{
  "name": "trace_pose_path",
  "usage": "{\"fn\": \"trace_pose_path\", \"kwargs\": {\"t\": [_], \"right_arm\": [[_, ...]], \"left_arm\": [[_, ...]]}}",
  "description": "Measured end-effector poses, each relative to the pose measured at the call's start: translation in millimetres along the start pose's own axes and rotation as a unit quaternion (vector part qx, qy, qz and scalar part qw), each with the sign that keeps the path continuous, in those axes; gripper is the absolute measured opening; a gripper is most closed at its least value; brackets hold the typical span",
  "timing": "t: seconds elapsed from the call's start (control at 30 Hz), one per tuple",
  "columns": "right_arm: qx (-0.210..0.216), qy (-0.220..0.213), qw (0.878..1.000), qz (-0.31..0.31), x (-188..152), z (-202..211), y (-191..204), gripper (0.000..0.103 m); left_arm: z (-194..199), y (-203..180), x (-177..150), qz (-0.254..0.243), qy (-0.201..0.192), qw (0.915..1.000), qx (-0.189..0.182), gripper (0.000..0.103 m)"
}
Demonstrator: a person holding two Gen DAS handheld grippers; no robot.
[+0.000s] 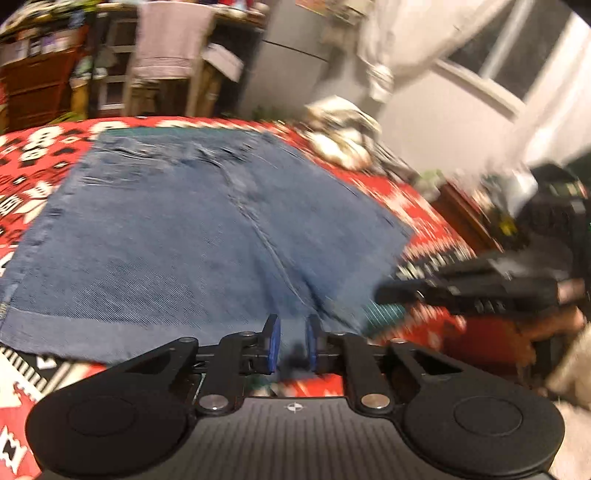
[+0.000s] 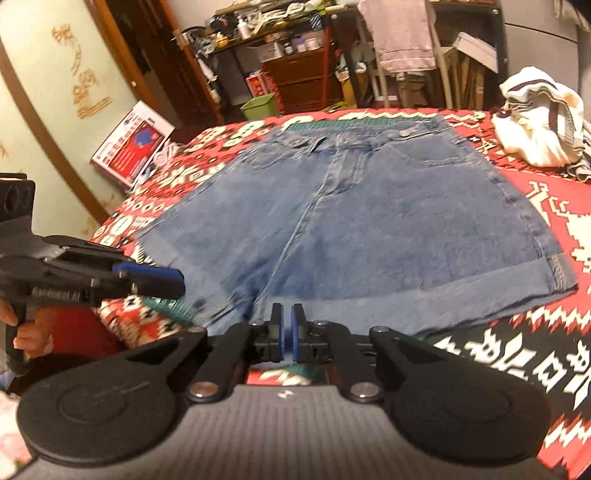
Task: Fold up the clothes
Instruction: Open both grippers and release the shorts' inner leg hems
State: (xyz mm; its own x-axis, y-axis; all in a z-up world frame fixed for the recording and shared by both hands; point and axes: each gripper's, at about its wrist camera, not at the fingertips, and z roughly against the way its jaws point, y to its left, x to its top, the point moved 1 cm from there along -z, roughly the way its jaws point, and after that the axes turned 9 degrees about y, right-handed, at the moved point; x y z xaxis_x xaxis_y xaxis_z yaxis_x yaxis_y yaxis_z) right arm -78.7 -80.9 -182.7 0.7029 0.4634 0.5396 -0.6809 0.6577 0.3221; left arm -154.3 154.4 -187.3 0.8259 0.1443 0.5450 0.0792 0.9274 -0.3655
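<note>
Blue denim shorts lie flat on a red patterned bedspread, waistband at the far side and cuffed hems towards me. My left gripper hovers over the near hem by the crotch seam. Its blue pads stand a narrow gap apart and I see no cloth pinched between them. In the right wrist view the left gripper appears side-on above the left leg's hem. My right gripper is at the near hem, its pads almost touching. From the left wrist it is blurred.
A crumpled white garment lies at the bed's far right corner. A person's hand holds the left gripper's handle. Beyond the bed stand a cluttered shelf, a green bin, a red-and-white box and a chair with a towel.
</note>
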Motion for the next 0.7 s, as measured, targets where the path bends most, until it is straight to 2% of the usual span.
{"fn": "trace_pose_path", "kwargs": {"t": [0.1, 0.2, 0.3, 0.53, 0.7], "right_arm": [[-0.026, 0.005, 1.000, -0.003, 3, -15, -7, 0.005], [-0.024, 0.025, 0.999, 0.001, -1, -27, -6, 0.005], [-0.026, 0.034, 0.999, 0.022, -10, -30, 1, 0.005], [-0.011, 0.055, 0.998, 0.020, -20, -28, 9, 0.005], [-0.019, 0.030, 0.999, 0.008, -16, -9, 5, 0.006]], "left_arm": [[-25, 18, 5, 0.028, 0.017, 0.9995, 0.008, 0.006], [-42, 21, -2, 0.034, 0.051, 0.9981, -0.004, 0.002], [-38, 14, -8, 0.015, 0.055, 0.9984, -0.002, 0.002], [-32, 6, -15, 0.002, 0.071, 0.9974, 0.000, 0.002], [-18, 4, -11, 0.008, 0.053, 0.9986, 0.002, 0.002]]}}
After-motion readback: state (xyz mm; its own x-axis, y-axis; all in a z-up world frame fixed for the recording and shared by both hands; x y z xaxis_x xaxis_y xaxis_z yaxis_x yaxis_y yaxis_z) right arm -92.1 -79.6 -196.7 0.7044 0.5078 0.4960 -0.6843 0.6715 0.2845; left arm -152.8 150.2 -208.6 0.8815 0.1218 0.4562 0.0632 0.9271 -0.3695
